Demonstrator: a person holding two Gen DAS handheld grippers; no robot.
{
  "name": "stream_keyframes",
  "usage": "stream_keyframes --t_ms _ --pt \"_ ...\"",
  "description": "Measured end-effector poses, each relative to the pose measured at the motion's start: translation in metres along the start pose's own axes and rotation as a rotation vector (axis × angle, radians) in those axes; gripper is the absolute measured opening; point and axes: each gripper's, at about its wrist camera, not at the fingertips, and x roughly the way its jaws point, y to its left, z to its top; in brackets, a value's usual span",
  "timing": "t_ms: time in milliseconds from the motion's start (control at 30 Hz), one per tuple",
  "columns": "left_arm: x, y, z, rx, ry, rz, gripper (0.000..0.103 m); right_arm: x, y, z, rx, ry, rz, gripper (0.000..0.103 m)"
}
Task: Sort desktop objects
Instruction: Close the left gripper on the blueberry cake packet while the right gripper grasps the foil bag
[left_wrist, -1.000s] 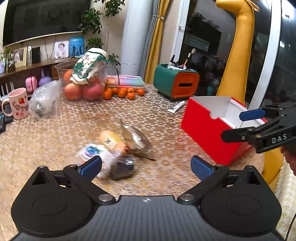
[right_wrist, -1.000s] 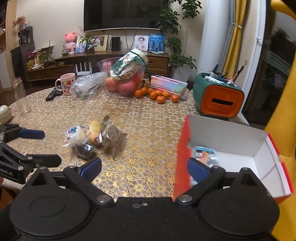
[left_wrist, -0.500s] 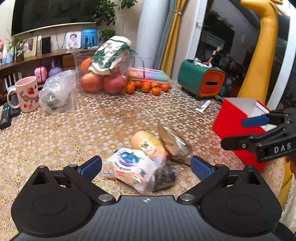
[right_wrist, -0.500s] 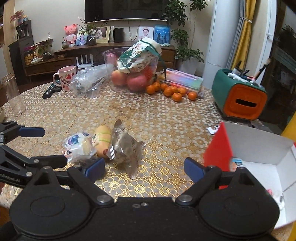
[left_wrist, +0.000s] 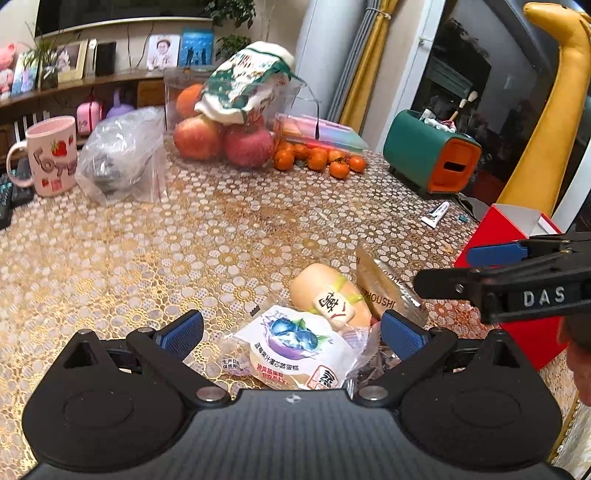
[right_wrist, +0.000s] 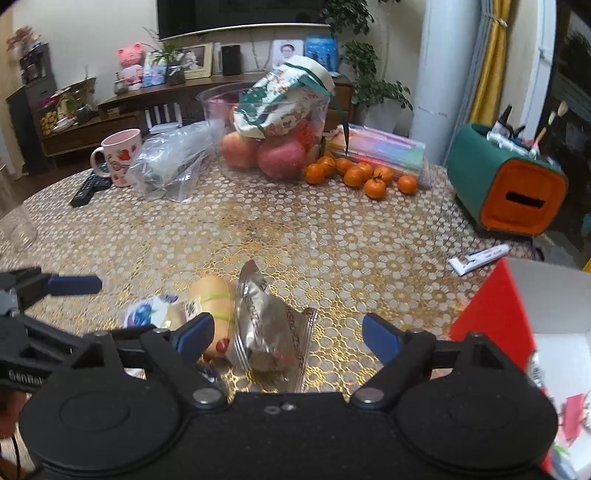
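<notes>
Both grippers nearer snack pile (left_wrist: 317, 332) | gold lace tablecloth (left_wrist: 147, 258) | TV wall (right_wrist: 74, 37)

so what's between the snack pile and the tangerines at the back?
Right wrist view: only bare patterned tablecloth between the silver packet and the tangerines. Left wrist view shows the same.

Between the left tongs' blue pads (left_wrist: 183, 331) lay a white packet (left_wrist: 295, 349) printed with blueberries. Ahead of it sat a tan bun (left_wrist: 327, 291) and a silver wrapper (right_wrist: 271, 328). The cloth (left_wrist: 147, 251) was gold lace, the box (left_wrist: 513, 280) to the right red.
</notes>
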Motion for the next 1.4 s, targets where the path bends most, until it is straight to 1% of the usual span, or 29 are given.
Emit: stream_keyframes --t_ms 67,233,367,433,567,633,700,733,800,867,900,933,967,1133,1267,1400 --pt "0.005 0.0 -0.003 0.007 0.009 -0.004 0.103 0.008 0.0 0.002 0.02 0.009 0.008 0.087" --pt "0.012 -0.002 -0.01 0.041 0.021 -0.005 0.103 0.024 0.003 0.004 0.018 0.028 0.004 0.087" --pt "0.018 -0.001 -0.011 0.036 0.027 -0.012 0.103 0.035 0.006 0.003 0.016 0.046 -0.002 0.086" --pt "0.02 0.0 -0.011 0.037 0.032 -0.02 0.102 0.04 0.006 0.002 0.012 0.059 -0.007 0.079" --pt "0.025 0.001 -0.012 0.035 0.03 -0.032 0.102 0.048 0.0 -0.004 0.02 0.081 -0.017 0.074" --pt "0.026 0.001 -0.012 0.037 0.027 -0.036 0.101 0.048 -0.004 -0.007 0.04 0.081 0.004 0.074" --pt "0.026 0.001 -0.013 0.041 0.022 -0.047 0.098 0.048 -0.006 -0.007 0.048 0.077 0.018 0.072" --pt "0.027 0.0 -0.013 0.046 0.02 -0.049 0.098 0.048 -0.006 -0.007 0.048 0.077 0.032 0.068" --pt "0.027 -0.002 -0.013 0.055 0.017 -0.046 0.094 0.049 -0.004 -0.007 0.045 0.086 0.049 0.063" --pt "0.028 -0.002 -0.014 0.059 0.015 -0.048 0.092 0.051 -0.003 -0.008 0.049 0.087 0.053 0.063" --pt "0.027 -0.002 -0.014 0.061 0.012 -0.045 0.089 0.051 -0.003 -0.009 0.053 0.086 0.055 0.061" --pt "0.027 -0.003 -0.014 0.067 0.011 -0.039 0.087 0.051 -0.004 -0.009 0.056 0.084 0.059 0.055" --pt "0.027 -0.003 -0.015 0.072 0.01 -0.036 0.086 0.051 -0.005 -0.009 0.059 0.082 0.069 0.053" --pt "0.023 -0.005 -0.017 0.083 -0.003 -0.025 0.078 0.047 -0.004 -0.01 0.048 0.077 0.07 0.046" --pt "0.019 -0.005 -0.018 0.079 -0.011 -0.01 0.068 0.043 -0.004 -0.012 0.032 0.076 0.056 0.043" --pt "0.017 -0.006 -0.017 0.064 -0.009 0.001 0.064 0.035 -0.007 -0.016 0.016 0.074 0.049 0.042"
